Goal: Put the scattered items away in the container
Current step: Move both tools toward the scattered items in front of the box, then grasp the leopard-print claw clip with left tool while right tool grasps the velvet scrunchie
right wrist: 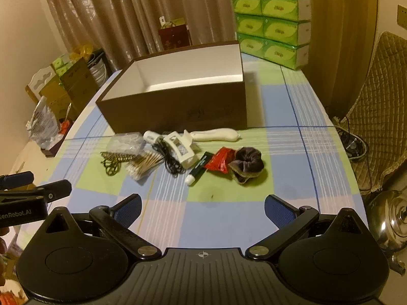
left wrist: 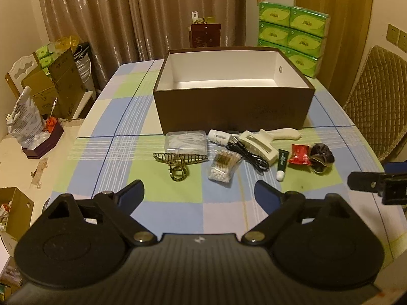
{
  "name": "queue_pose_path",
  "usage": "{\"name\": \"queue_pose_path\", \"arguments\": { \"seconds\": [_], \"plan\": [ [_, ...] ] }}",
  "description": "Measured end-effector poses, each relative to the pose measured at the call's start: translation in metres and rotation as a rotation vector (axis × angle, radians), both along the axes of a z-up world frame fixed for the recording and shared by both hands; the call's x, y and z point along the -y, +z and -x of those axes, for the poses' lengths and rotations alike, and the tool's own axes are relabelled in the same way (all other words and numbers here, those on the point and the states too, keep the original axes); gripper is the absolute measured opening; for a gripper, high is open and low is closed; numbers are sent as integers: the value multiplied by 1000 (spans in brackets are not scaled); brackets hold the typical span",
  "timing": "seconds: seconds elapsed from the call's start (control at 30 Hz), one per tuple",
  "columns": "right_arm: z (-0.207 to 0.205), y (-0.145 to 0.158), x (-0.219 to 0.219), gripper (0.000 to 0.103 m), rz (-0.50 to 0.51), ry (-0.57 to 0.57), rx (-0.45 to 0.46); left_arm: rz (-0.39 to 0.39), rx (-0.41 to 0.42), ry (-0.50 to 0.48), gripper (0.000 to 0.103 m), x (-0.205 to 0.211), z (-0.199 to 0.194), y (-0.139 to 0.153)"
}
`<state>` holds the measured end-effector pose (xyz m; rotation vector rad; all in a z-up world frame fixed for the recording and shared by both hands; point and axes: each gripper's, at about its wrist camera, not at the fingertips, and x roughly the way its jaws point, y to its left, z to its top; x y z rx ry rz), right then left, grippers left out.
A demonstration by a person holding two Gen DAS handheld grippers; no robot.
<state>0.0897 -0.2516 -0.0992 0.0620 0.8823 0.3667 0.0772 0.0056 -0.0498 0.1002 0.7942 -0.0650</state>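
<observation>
A brown open box (left wrist: 234, 109) (right wrist: 178, 106) with a white inside stands on the checked tablecloth. In front of it lie a clear floss-pick box (left wrist: 185, 141), a gold hair claw (left wrist: 179, 161), a bag of cotton swabs (left wrist: 222, 169) (right wrist: 143, 165), a white bottle (left wrist: 219, 136), a black cable (left wrist: 248, 153), a white hair clip (left wrist: 257, 145) (right wrist: 179, 146), a cream handle (left wrist: 283, 134), a green tube (left wrist: 282, 164) (right wrist: 199, 169), a red packet (left wrist: 299, 154) (right wrist: 218, 162) and a dark scrunchie (left wrist: 321, 157) (right wrist: 248, 164). My left gripper (left wrist: 199, 194) and right gripper (right wrist: 203, 209) are open and empty, short of the items.
Stacked green tissue packs (left wrist: 292, 33) (right wrist: 273, 28) stand behind the box at right. A quilted chair (left wrist: 376, 99) is at the right edge. Cartons and bags (left wrist: 51, 84) crowd the left side. A metal kettle (right wrist: 389, 218) sits low right.
</observation>
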Motion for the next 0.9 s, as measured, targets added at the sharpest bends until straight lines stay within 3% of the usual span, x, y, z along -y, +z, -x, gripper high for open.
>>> {"name": "queue_pose_path", "arguments": {
  "seconds": [0.23, 0.7, 0.8, 0.9],
  "plan": [
    [-17, -11, -8, 101, 8, 2, 6, 5, -12, 4, 81, -12, -24, -12],
    [-49, -34, -13, 101, 70, -32, 22, -4, -62, -8, 76, -29, -74, -43],
    [-57, -40, -12, 80, 88, -36, 19, -7, -76, -13, 76, -30, -82, -50],
    [-68, -48, -7, 80, 80, -61, -8, -14, -86, -16, 76, -32, -90, -55]
  ]
}}
